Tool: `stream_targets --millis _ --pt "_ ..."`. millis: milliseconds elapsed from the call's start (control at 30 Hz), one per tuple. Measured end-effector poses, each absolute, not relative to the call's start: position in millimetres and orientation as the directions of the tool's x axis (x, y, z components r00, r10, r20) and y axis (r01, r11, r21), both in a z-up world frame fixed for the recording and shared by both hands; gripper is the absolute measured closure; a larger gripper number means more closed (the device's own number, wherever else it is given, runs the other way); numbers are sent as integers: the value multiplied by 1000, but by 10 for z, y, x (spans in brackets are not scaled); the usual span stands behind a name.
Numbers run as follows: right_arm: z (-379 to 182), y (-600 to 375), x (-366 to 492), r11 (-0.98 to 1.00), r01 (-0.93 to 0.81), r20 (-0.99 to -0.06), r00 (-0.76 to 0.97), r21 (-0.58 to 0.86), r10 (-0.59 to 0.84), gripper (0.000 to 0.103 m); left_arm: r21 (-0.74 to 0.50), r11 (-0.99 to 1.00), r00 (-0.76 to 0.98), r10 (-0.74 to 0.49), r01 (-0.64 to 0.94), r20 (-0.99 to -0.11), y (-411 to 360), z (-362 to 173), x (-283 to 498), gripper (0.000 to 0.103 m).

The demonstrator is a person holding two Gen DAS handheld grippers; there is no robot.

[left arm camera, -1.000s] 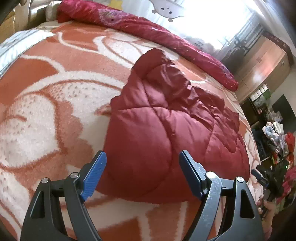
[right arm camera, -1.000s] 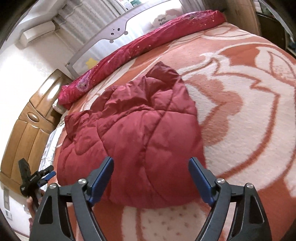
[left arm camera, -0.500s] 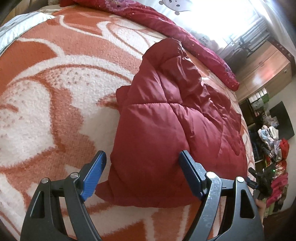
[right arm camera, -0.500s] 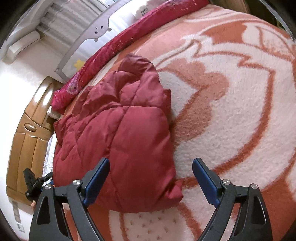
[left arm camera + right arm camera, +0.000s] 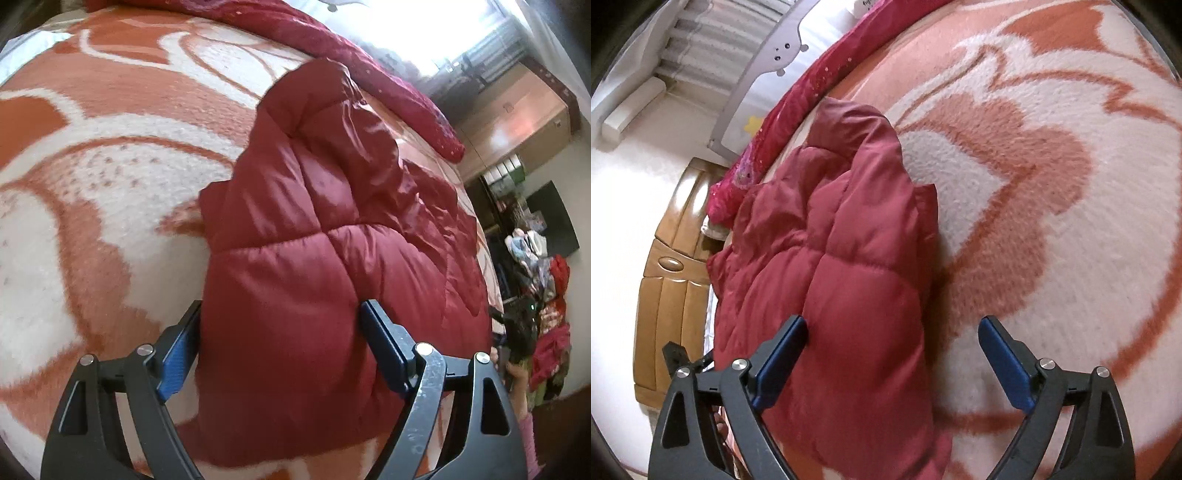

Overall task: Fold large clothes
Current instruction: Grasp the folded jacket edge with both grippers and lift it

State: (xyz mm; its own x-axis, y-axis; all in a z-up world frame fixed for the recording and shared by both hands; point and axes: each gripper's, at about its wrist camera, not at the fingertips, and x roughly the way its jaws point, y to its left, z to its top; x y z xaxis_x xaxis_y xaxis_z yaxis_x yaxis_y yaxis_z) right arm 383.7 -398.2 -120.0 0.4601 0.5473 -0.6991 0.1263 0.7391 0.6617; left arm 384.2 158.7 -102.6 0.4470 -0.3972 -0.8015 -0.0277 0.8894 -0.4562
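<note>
Both grippers have dropped closer | left gripper (image 5: 280,343) and right gripper (image 5: 892,356) gape, just widened, straddling red puffer jacket (image 5: 332,236) hem | bite deep, evenly.

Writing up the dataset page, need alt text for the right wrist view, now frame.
A puffy dark red quilted jacket lies bunched on an orange-and-white floral blanket. The right gripper, jaws wide and having just been opening, straddles its near right edge without clamping it. Behind it are a rolled red quilt and a wooden headboard.
</note>
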Motion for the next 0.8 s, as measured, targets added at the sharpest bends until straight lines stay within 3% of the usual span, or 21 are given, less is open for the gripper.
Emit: stream_targets --millis 167,567,667,733,800 --pt "-1323 -3910 4081 702 112 -674 417 703 609 8 -469 882 438 -406 -40 -802 1657 -1129 3987 0" --pt "-1435 -3839 4261 689 117 -674 373 715 637 7 -612 789 408 -540 -61 -736 1657 -1350 4003 0" --pt "-1441 -3814 4293 693 112 -679 361 712 639 12 -619 785 415 -555 -28 -721 1606 -1315 3998 17" --pt "-1438 -3776 4309 670 100 -657 347 735 669 33 -597 802 424 -539 -3 -728 1536 -1253 4002 26" --pt "-1422 -3723 4299 654 99 -642 347 750 684 41 -584 812 427 -530 6 -732 1494 -1192 3982 37"
